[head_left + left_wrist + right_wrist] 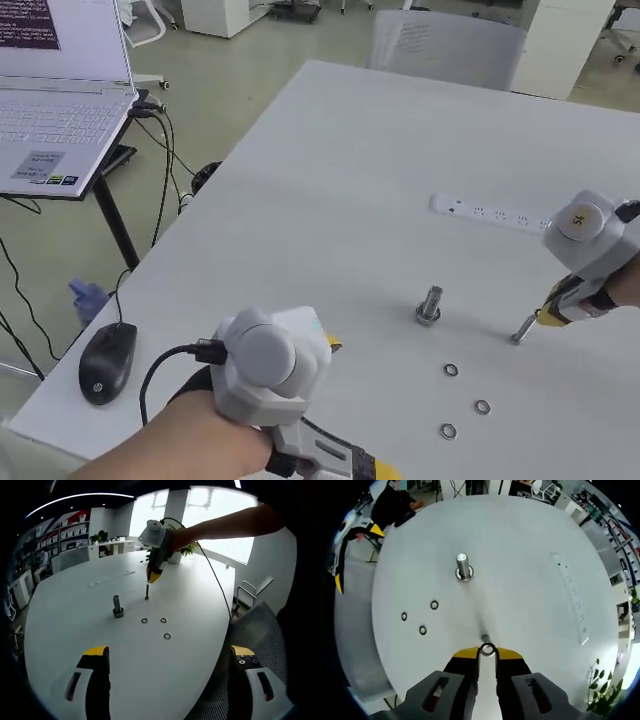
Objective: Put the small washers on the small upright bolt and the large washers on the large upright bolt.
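The large upright bolt [429, 305] stands mid-table with washers stacked at its base. To its right leans the small bolt [522, 330], its top at the yellow tips of my right gripper [541, 318]. In the right gripper view that gripper [488, 652] is shut on a small washer [488, 649] held right at the bolt's top. Three loose washers [451, 370] [482, 407] [447, 432] lie in front of the bolts. My left gripper [272, 365] hovers near the table's front edge. Its jaws [170, 680] are wide open with nothing between them, facing the large bolt [117, 606].
A white power strip [490, 213] lies beyond the bolts. A black mouse [107, 362] sits at the table's left corner. A laptop [60, 90] stands on a side stand to the left, and a chair [445, 45] at the far edge.
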`<state>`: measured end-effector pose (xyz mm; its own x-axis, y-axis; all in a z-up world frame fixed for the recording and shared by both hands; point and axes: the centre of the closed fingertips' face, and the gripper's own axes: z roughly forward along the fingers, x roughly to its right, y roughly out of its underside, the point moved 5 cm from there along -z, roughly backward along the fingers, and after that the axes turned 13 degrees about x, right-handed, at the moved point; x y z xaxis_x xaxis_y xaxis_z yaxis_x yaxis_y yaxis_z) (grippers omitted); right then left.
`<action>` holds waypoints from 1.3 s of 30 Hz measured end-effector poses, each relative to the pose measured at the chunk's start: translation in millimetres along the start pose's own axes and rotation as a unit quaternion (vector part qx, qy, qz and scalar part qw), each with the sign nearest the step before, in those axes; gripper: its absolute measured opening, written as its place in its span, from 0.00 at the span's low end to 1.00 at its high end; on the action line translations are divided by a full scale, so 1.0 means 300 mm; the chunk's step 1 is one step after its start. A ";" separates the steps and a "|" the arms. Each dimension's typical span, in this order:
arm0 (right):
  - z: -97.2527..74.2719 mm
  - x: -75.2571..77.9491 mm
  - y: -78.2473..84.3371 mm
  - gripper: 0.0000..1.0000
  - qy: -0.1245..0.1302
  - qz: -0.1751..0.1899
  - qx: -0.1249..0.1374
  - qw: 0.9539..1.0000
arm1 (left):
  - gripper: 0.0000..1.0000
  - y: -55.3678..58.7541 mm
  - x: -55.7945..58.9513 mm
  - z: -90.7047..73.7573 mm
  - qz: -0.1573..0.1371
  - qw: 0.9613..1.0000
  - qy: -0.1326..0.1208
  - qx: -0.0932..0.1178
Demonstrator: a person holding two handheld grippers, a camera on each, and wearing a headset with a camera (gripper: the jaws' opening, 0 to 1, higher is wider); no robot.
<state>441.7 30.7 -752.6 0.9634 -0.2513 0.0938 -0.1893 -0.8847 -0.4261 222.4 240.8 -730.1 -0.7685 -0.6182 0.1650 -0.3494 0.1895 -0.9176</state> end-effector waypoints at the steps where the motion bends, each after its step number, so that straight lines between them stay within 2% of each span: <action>1: 0.005 0.002 -0.001 0.12 0.000 -0.001 0.000 1.000 | 0.99 0.000 0.000 0.000 -0.001 1.000 0.001 0.000; 12: 0.036 0.006 -0.003 0.12 -0.006 -0.003 -0.011 1.000 | 0.99 0.014 0.003 -0.006 -0.003 1.000 0.005 -0.006; 22: 0.027 0.013 0.001 0.12 -0.004 0.000 -0.013 1.000 | 0.97 0.014 0.000 -0.008 -0.004 1.000 0.007 -0.008; 39: 0.058 0.011 0.017 0.12 -0.007 0.002 -0.021 1.000 | 0.94 0.026 0.002 -0.011 -0.006 1.000 0.010 -0.015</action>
<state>447.2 32.3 -770.0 0.9652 -0.2493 0.0790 -0.2006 -0.8997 -0.3876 217.5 244.5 -736.1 -0.7746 -0.6055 0.1828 -0.3739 0.2054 -0.9044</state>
